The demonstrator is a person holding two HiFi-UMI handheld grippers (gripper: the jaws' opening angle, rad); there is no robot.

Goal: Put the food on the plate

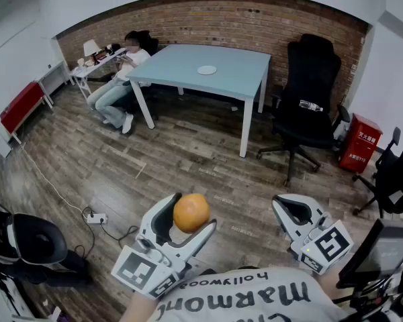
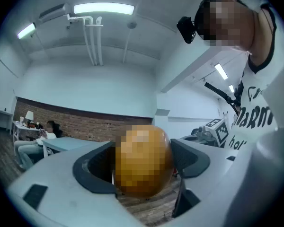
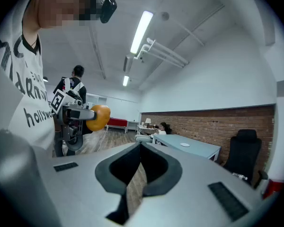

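Orange fruit (image 1: 191,211) is seen in the head view clamped by the left hand-held gripper (image 1: 192,215), well apart from the plate (image 1: 207,70) on the far table (image 1: 242,69). In the left gripper view, its surface is blurred. In the right gripper view, the right hand-held gripper (image 3: 141,148) is shown closed and empty.

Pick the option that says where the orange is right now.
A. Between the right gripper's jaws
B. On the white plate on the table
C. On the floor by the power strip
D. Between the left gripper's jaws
D: the orange sits clamped between the jaws of the left gripper, while the plate on the far table is bare and the right gripper holds nothing.
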